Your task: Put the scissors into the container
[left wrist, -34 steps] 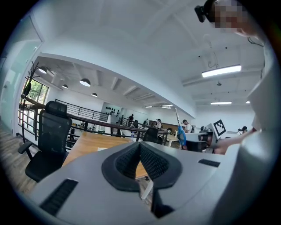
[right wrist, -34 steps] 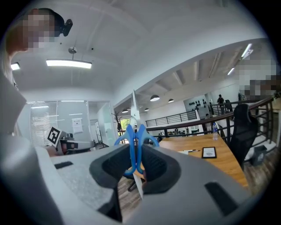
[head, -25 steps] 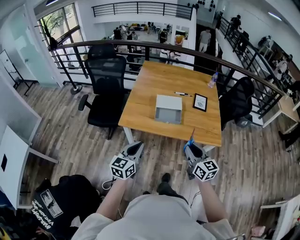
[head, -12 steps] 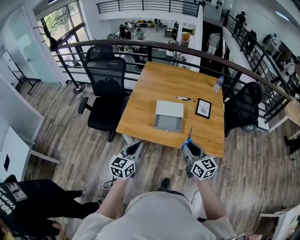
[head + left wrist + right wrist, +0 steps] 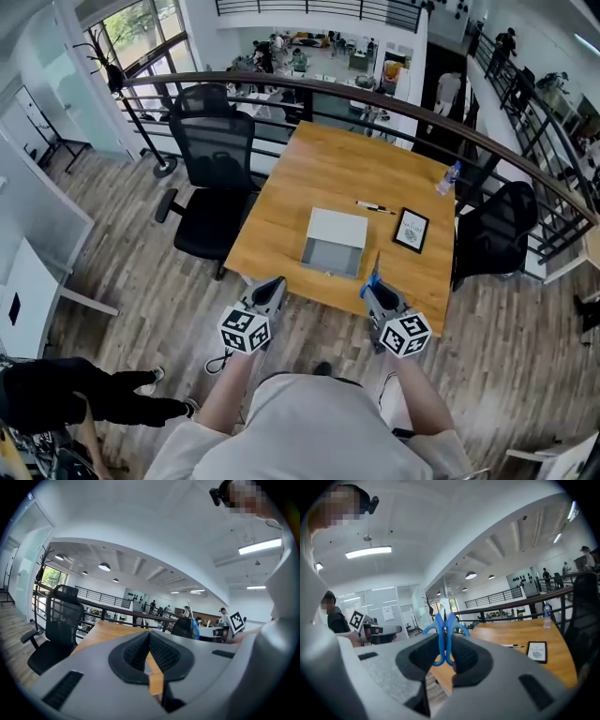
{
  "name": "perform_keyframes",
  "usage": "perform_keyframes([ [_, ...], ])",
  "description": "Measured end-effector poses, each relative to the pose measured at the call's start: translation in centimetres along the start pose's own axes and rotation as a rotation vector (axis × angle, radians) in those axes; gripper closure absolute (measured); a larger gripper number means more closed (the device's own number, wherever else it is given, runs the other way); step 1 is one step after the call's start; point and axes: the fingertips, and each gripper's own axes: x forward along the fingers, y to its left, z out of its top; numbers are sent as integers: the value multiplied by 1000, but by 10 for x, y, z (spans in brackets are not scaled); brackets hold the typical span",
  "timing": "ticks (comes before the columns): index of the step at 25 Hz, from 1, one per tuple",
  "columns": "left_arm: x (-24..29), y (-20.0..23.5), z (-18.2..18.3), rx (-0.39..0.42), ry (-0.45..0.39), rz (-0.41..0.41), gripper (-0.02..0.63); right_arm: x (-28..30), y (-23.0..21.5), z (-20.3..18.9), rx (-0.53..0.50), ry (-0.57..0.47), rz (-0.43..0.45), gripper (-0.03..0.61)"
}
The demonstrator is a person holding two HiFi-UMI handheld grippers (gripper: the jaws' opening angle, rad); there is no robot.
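Note:
An open grey-and-white container [image 5: 335, 223] sits on the wooden table [image 5: 328, 164], nearer its front edge. Blue-handled scissors [image 5: 374, 275] stand blades-up in my right gripper [image 5: 374, 292], which is shut on their handles [image 5: 445, 637]. That gripper hovers just before the table's front edge, right of the container. My left gripper [image 5: 273, 287] is held beside it, left of the container, short of the table edge. Its jaws meet at the tips [image 5: 149, 634] with nothing between them.
A pen [image 5: 375, 206], a black-framed card [image 5: 411, 230] and a water bottle [image 5: 449, 177] lie on the table's right side. Black office chairs stand left [image 5: 214, 178] and right [image 5: 494, 234]. A curved railing [image 5: 281, 82] runs behind. A person in black [image 5: 66, 392] is at the lower left.
The table has come closer, and both grippers now reach its front edge. The scissors stay in the right gripper. The person in black has shifted left.

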Motion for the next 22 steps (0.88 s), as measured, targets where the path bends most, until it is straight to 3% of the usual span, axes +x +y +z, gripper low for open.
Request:
perform_keyframes([
  [11, 45, 22, -4, -23, 30, 33, 620, 41, -33, -6, 4, 62, 44, 494],
  [22, 103, 94, 1, -2, 84, -67, 620, 115, -53, -22, 29, 124, -45, 494],
])
